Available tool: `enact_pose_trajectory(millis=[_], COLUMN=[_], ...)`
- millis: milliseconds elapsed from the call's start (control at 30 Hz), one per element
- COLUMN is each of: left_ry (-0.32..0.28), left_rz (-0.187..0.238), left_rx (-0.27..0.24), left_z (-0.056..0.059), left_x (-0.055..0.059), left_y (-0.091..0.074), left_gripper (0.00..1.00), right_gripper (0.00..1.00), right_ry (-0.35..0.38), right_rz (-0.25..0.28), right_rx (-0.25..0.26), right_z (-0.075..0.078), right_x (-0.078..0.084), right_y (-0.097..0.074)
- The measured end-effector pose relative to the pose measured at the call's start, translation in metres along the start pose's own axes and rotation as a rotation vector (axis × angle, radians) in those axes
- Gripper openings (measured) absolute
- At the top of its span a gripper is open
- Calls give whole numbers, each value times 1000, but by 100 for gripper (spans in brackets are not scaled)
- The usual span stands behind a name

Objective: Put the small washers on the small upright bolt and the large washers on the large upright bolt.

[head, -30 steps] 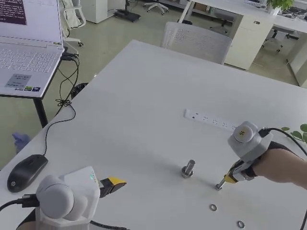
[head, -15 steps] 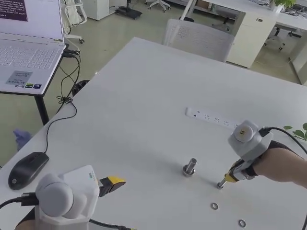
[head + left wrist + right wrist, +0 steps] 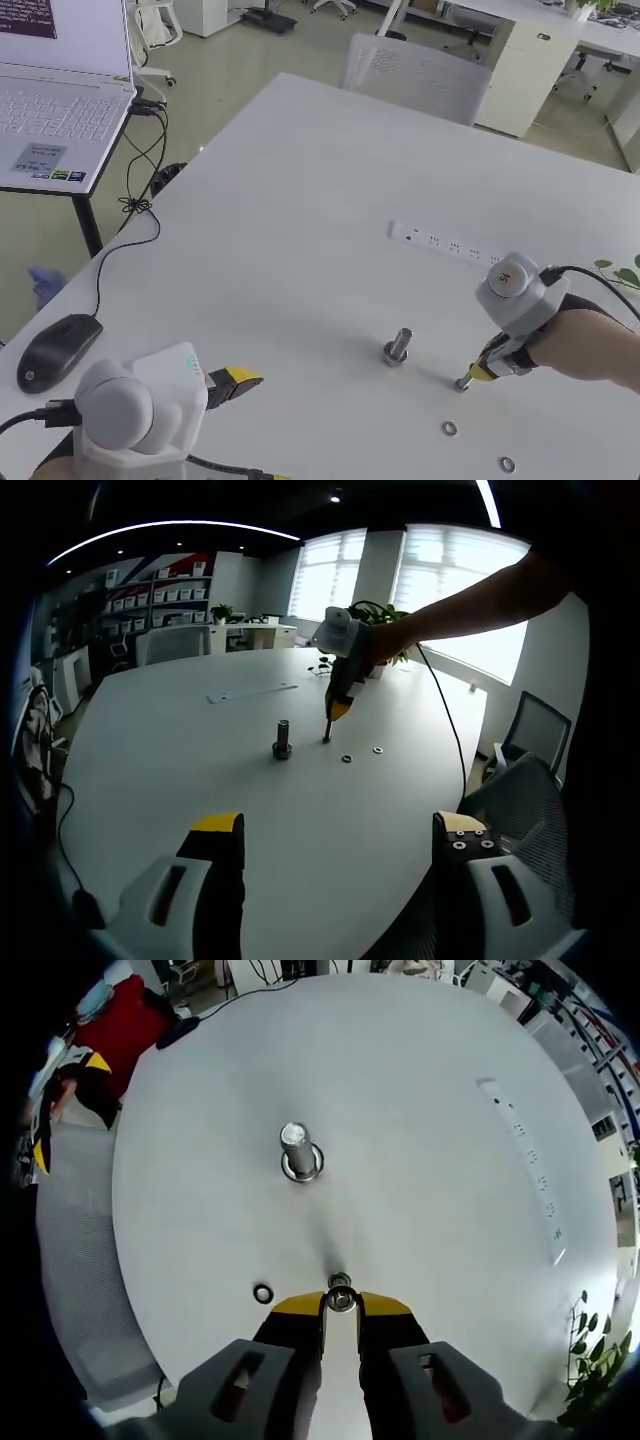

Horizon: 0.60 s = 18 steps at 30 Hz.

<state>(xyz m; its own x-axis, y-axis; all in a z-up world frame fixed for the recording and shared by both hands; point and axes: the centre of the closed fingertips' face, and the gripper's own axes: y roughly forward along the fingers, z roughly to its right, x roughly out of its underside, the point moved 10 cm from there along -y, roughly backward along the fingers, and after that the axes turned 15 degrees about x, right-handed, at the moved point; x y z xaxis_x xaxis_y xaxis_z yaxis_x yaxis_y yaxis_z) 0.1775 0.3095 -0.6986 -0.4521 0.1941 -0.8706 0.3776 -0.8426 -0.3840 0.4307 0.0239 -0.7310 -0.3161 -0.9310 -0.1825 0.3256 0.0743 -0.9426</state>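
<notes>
So the right gripper [image 3: 474, 375] is down at the small upright bolt [image 3: 463, 382], in the near right part of the white table [image 3: 300, 220]. In the right gripper view its yellow-tipped jaws are pulled close with just a thin slit between them, and the tips are right up against the bolt's top. Honestly can't tell if they're pinching a washer or just touching the bolt. The large upright bolt [image 3: 397, 347] stands just to the left of the small one, a bit farther from the near edge, with nothing touching it. Two loose washers lie flat on the table closer to the near edge: one washer [image 3: 449, 428] just short of the small bolt, and a second washer [image 3: 507, 464] off to its right, closer still to the near edge. Too small to say which size they are. The left gripper [image 3: 338, 825] is way over by the near left corner, well apart from the bolts. Its jaws are spread wide with nothing between them, and they point across the table at the bolts. A white power strip [image 3: 445, 245] lies flat beyond the bolts toward the far right side, and a black mouse [image 3: 57, 352] sits at the left edge. Off the table on the left there's an open laptop [image 3: 55, 100] on its own stand.
</notes>
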Motion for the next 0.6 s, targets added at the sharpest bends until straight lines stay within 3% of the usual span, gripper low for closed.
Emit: enact_pose_trajectory(millis=[600], left_ry=[-11], left_rz=[-2], left_rx=[8], left_z=[-2], left_x=[2], left_y=[3], left_gripper=[76], right_gripper=[13], right_ry=[-1], right_rz=[-14], right_rx=[-5], right_z=[-3], right_x=[3], right_y=[17])
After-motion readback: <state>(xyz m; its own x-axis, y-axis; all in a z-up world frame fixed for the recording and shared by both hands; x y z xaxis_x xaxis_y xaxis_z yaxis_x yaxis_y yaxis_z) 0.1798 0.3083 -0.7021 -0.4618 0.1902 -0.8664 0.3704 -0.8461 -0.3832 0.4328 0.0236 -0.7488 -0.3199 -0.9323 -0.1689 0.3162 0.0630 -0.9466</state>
